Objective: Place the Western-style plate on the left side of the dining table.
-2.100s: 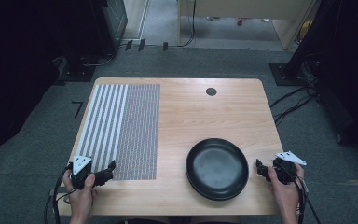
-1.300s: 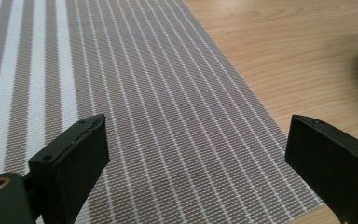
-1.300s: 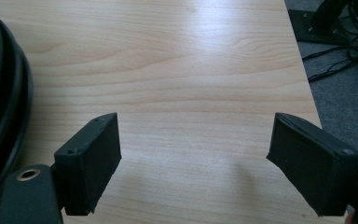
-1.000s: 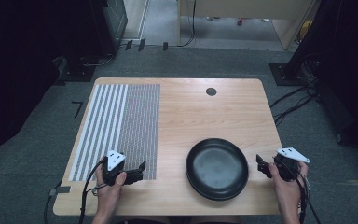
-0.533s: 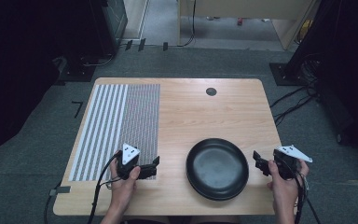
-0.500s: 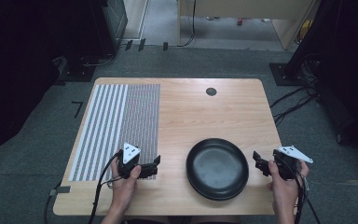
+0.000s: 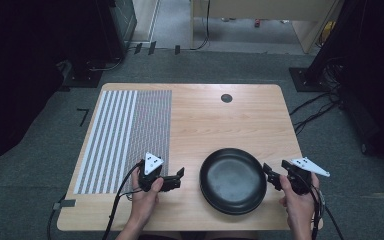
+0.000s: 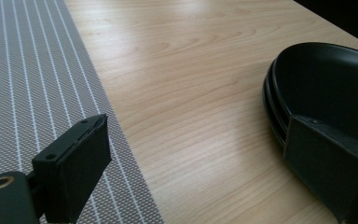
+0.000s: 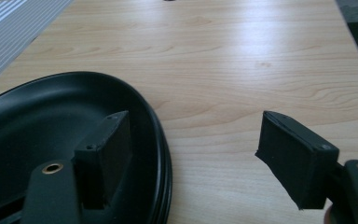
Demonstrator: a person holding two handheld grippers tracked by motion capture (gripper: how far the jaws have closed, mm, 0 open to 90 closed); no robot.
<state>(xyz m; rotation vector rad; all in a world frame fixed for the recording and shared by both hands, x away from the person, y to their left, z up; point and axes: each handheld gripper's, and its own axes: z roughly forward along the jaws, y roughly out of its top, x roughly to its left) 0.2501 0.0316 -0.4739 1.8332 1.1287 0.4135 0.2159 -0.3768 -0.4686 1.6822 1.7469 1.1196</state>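
A stack of black plates lies near the table's front edge, right of centre. My left gripper hovers just left of the stack, open and empty, pointing at it. In the left gripper view the open gripper frames bare wood, and the plates sit by its right jaw. My right gripper is open at the stack's right rim. In the right gripper view the gripper has its left jaw in front of the plates and its right jaw over bare wood.
A grey striped placemat covers the left part of the wooden table; its edge shows beside the left jaw. A dark round grommet sits near the far edge. Cables trail from both grippers off the front edge.
My left gripper has moved right from the table's front left corner, across the placemat, to just beside the plates. The right gripper has edged slightly left to the rim.
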